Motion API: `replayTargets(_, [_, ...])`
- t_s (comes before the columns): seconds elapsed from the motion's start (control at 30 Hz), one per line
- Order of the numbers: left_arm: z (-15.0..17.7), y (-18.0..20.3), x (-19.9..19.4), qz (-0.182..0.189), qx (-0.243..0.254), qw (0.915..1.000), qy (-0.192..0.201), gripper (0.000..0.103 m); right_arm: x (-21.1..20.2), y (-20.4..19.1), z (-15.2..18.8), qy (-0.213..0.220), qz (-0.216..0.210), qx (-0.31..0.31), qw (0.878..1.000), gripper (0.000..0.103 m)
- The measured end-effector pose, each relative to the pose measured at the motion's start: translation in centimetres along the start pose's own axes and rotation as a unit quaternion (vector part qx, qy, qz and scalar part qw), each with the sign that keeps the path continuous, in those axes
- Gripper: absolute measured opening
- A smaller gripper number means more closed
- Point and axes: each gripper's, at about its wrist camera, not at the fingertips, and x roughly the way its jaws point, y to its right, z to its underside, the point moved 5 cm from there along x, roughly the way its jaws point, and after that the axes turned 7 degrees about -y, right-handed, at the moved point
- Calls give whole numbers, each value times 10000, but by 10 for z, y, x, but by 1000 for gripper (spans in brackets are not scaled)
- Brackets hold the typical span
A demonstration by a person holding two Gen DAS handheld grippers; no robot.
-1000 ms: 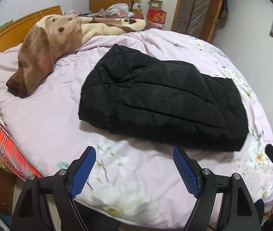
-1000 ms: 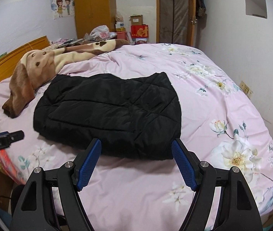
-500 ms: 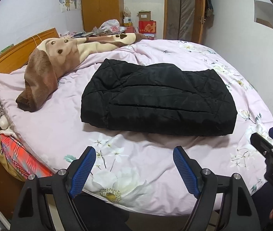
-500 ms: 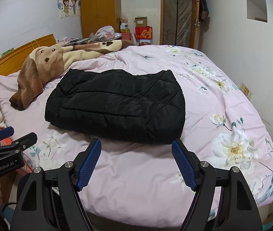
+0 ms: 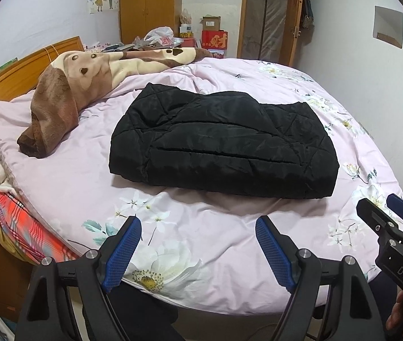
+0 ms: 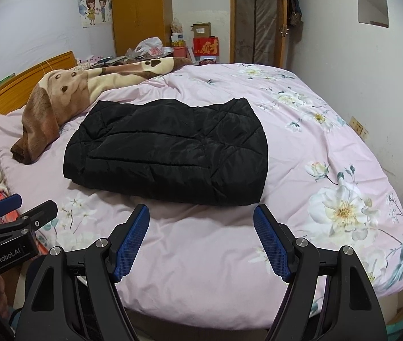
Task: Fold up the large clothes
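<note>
While both claws gape empty, only right view shows wall socket (image 6: 358,129) beyond jacket (image 6: 170,153).

jacket (image 5: 224,147) mid-bed on quilt (image 5: 201,241) | blanket (image 5: 68,96) left of it | wardrobe (image 5: 150,5) behind

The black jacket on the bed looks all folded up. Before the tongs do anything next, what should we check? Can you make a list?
1. Black jacket folded into one flat bundle: ok.
2. Jacket lying wholly on the pink quilt, away from the bed's edge: ok.
3. Left tongs open, nothing between them: ok.
4. Right tongs open, nothing between them: ok.
5. Both tongs clear of the jacket, over the near part of the quilt: ok.
6. Brown blanket apart from the jacket: cannot tell, their edges look very close at the far left corner.
</note>
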Motion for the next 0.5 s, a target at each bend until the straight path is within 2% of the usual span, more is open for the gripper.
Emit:
replayTargets(0.23, [0, -1, -3, -90, -41, 9999, 78, 82, 0, -2, 1, 6, -19, -12, 10000, 76])
replayTargets(0.33, [0, -1, -4, -20, -47, 9999, 137, 82, 0, -2, 1, 21, -20, -15, 10000, 76])
replayTargets(0.5, [2, 4, 0, -92, 42, 9999, 21, 82, 1, -1, 1, 20, -10, -7, 10000, 76])
